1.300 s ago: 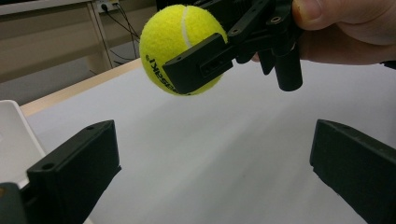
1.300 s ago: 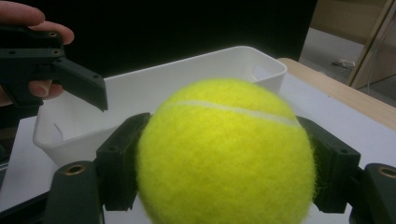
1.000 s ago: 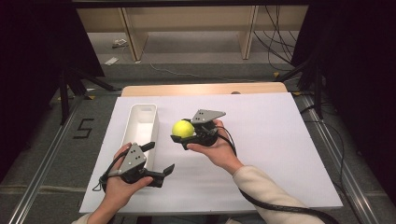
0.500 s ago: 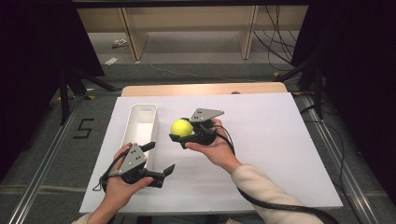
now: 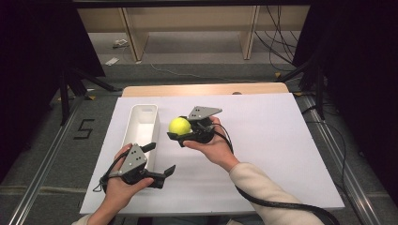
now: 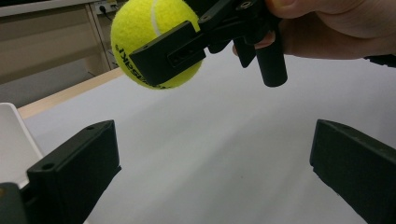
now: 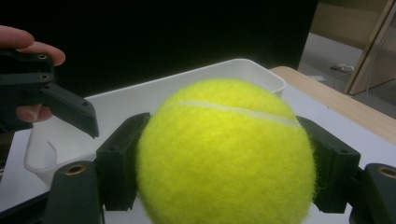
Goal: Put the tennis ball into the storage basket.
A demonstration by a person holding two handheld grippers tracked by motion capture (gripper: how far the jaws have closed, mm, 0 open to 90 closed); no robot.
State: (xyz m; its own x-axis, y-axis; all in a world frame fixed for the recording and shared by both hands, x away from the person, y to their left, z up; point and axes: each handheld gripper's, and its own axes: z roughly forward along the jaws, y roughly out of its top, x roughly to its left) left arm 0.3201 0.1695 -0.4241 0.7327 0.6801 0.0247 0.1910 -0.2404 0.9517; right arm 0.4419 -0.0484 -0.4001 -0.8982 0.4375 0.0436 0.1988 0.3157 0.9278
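While the fuzzy yellow tennis ball (image 5: 179, 125) stays clamped in the right gripper (image 5: 184, 133), it has been edged toward the long white plastic tray (image 5: 142, 123); the left gripper (image 5: 162, 162) is held released.

Black numeral "5" marked on the grey floor (image 5: 44, 154) left of the white table, per high view. Black brand lettering on the fuzzy yellow tennis ball (image 6: 140, 32), seen sideways in left gripper view; partly covered, not fully legible. No other text legible.

White table (image 5: 281, 140) (wooden shelving (image 5: 187, 18) behind)
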